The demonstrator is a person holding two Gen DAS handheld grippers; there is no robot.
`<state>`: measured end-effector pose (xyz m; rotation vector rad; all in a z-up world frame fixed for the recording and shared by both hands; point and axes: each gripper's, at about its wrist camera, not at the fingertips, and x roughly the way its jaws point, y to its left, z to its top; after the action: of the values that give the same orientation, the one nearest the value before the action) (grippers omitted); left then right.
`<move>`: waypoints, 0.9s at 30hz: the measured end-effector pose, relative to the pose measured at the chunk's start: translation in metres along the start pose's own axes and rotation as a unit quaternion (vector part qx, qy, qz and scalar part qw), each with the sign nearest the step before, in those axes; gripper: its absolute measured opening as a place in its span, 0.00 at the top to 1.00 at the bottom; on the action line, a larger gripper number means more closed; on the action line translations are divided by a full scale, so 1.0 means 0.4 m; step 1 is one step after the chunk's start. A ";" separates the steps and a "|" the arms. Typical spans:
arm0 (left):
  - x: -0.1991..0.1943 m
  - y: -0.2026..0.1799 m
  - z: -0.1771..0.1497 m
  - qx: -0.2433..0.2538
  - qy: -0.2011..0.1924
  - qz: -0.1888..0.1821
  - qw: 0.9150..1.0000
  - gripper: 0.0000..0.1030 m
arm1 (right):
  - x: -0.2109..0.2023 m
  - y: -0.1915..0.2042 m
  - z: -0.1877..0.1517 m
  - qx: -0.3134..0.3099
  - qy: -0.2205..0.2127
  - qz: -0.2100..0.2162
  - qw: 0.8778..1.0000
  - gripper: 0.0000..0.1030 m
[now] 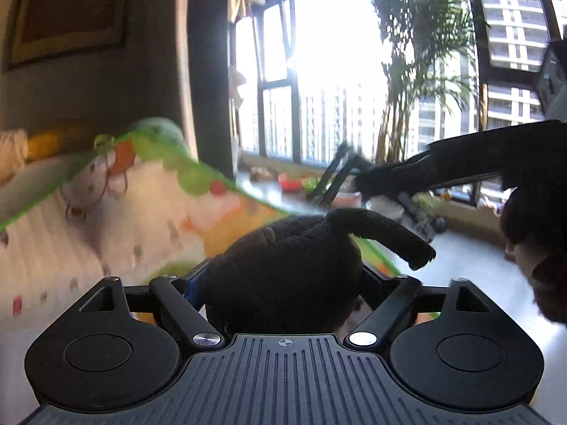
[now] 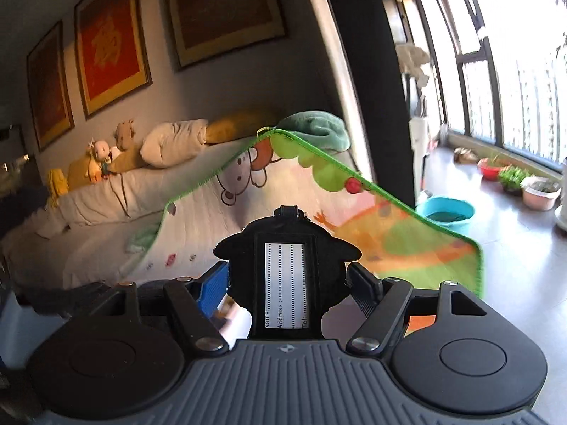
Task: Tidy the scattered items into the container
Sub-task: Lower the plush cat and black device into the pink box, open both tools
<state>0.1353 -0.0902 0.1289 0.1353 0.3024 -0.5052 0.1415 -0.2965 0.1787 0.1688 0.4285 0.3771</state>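
My left gripper (image 1: 283, 283) is shut on a black plush toy (image 1: 283, 269) with a long floppy limb that sticks out to the right; the toy hides the fingertips. My right gripper (image 2: 287, 279) is shut on a black luggage tag (image 2: 285, 269) with a white name-and-address card facing the camera. The right gripper also shows in the left wrist view (image 1: 443, 166), raised at the right. Both items are held in the air above a colourful cartoon play mat (image 2: 248, 212). No container is in view.
A sofa (image 2: 117, 194) with cushions and stuffed toys runs along the wall at the left. A blue basin (image 2: 446, 212), a red bowl (image 2: 490, 168) and potted plants (image 2: 512, 177) stand on the tiled floor by the windows at the right.
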 end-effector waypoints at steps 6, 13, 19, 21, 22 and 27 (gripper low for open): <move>0.078 0.066 -0.017 -0.026 0.051 -0.005 0.998 0.02 | 0.076 -0.033 0.012 0.004 0.002 -0.032 0.999 0.15; -0.013 0.108 -0.174 -0.020 0.113 0.032 0.993 0.01 | 0.078 -0.107 -0.075 0.018 0.035 -0.082 0.996 0.14; -0.050 0.180 -0.269 -0.077 0.166 0.092 0.979 0.00 | 0.140 -0.021 -0.142 -0.023 0.087 -0.074 0.993 0.14; -0.068 0.210 -0.286 -0.098 0.172 0.106 0.974 0.00 | 0.157 0.050 -0.161 -0.063 0.090 -0.058 0.992 0.14; -0.084 0.223 -0.294 -0.106 0.174 0.116 0.972 0.00 | 0.165 0.086 -0.170 -0.083 0.089 -0.049 0.991 0.14; -0.162 0.282 -0.324 -0.130 0.183 0.166 0.960 0.00 | 0.224 0.295 -0.229 -0.204 0.079 -0.001 0.976 0.32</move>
<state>0.1047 0.0631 0.0327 0.0202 0.6912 -0.1003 0.1393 -0.1459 0.0911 -0.2644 0.4987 0.4697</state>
